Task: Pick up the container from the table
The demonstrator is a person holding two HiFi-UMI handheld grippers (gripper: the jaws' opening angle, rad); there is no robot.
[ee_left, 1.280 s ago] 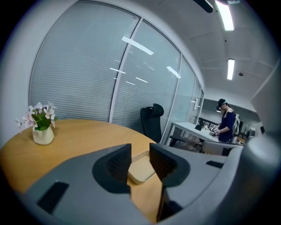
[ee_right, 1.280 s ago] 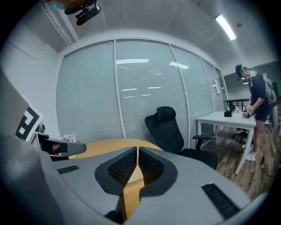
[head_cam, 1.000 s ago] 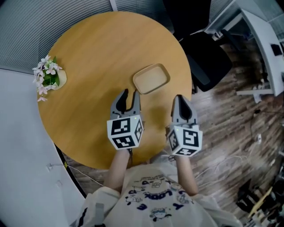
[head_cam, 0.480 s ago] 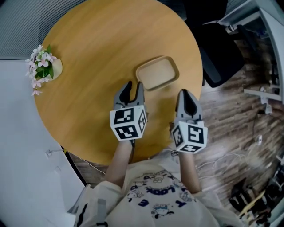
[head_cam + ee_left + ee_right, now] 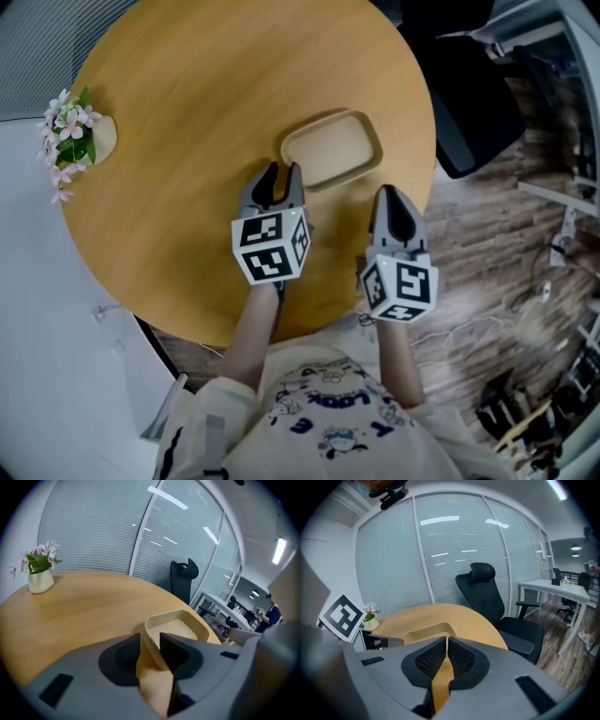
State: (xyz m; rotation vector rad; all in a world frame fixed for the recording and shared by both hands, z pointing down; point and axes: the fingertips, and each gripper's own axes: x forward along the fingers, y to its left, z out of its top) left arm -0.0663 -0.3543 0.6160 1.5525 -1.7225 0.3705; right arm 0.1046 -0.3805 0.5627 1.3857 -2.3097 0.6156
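Grasping is the step I am working on: I am holding my left tool [image 5: 280, 172] with its jaws apart, straddling the near-left corner of the container [image 5: 334, 150], one jaw outside the wall and one over the hollow. The container is lying on the worktop [image 5: 206, 103] at one o'clock from that tool, close to the worktop's three o'clock edge. My right tool [image 5: 393, 197] is hanging closed and empty at five o'clock from the container, by the worktop's rim. Next, I judge, I am needing a firm squeeze on the wall, then a straight lift. Bare worktop is stretching toward nine o'clock; the chair [image 5: 469, 117] is crowding two o'clock, and the flowers [image 5: 67, 141] are standing well apart.
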